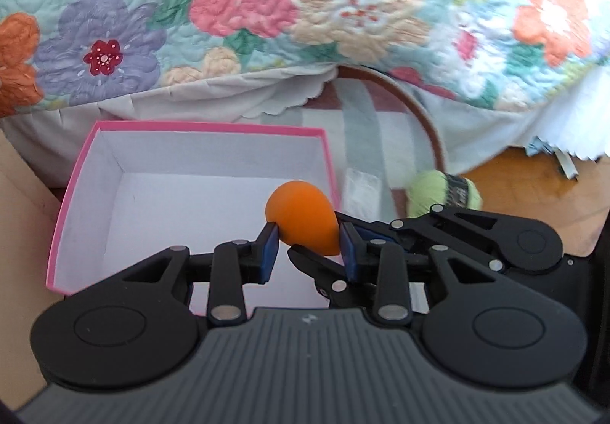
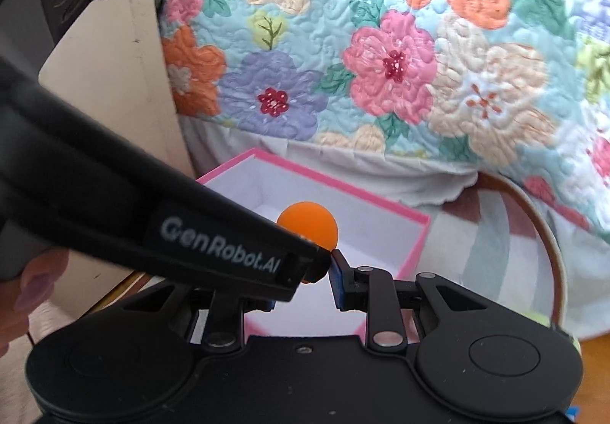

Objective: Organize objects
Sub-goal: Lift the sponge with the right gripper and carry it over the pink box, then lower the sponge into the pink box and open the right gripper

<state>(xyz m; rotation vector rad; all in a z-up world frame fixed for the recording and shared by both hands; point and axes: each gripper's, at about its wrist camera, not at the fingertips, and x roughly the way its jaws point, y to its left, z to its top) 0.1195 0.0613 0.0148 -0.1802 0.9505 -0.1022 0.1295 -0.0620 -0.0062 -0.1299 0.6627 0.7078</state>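
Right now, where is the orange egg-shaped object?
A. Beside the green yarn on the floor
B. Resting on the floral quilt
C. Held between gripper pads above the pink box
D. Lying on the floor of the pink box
C: the orange egg sits between the left gripper pads, over the open pink box.

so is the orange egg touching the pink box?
Apart. In the left wrist view, the orange egg is pinched in the left hand-held gripper above the pink box.

Orange egg-shaped sponge above open pink box, left tool's body crossing, floral quilt behind
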